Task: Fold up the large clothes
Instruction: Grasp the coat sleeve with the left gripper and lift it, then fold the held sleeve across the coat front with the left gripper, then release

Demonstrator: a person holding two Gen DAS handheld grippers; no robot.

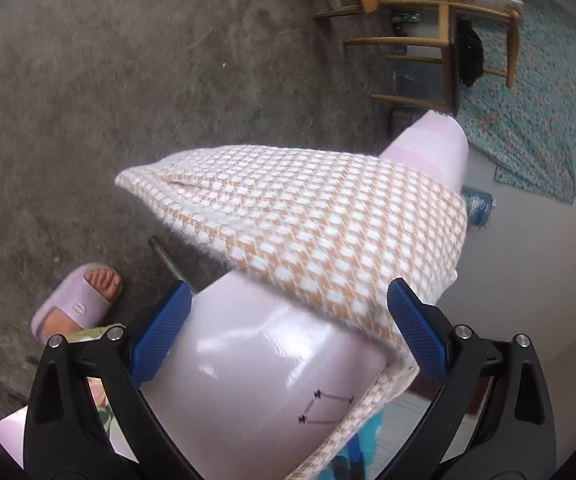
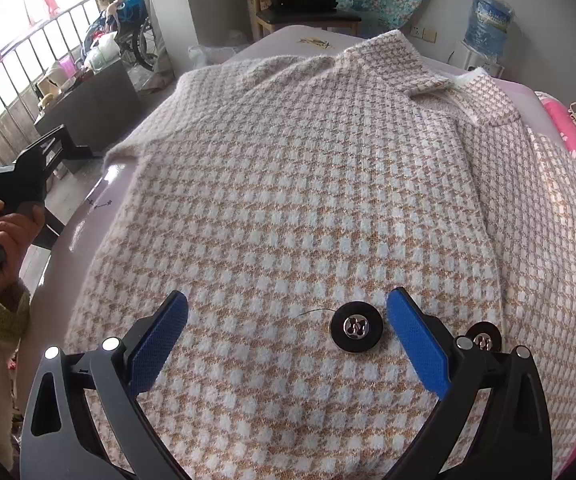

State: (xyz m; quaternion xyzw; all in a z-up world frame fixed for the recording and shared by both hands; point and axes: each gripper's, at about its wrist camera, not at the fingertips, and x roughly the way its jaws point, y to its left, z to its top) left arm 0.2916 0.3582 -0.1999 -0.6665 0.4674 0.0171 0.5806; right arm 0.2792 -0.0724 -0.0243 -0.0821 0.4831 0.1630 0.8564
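Observation:
A large tan-and-white checked knit coat [image 2: 308,184] lies spread on a glossy pale pink table [image 2: 88,216], collar at the far end. A black button [image 2: 354,330] sits near its close hem. My right gripper [image 2: 288,316] is open and empty, low over the hem, the button between its blue pads. In the left wrist view a sleeve of the coat [image 1: 308,216] hangs over the table's edge [image 1: 256,356]. My left gripper [image 1: 288,312] is open and empty, held at the table's side just short of the sleeve. It also shows in the right wrist view [image 2: 36,160], held by a hand.
A wooden chair [image 1: 420,40] and a teal patterned cloth [image 1: 540,112] are on the grey floor beyond the table. My foot in a purple slipper [image 1: 76,304] is beside the table. A dark cabinet [image 2: 88,108], another chair [image 2: 308,12] and a water dispenser [image 2: 488,20] stand around the table.

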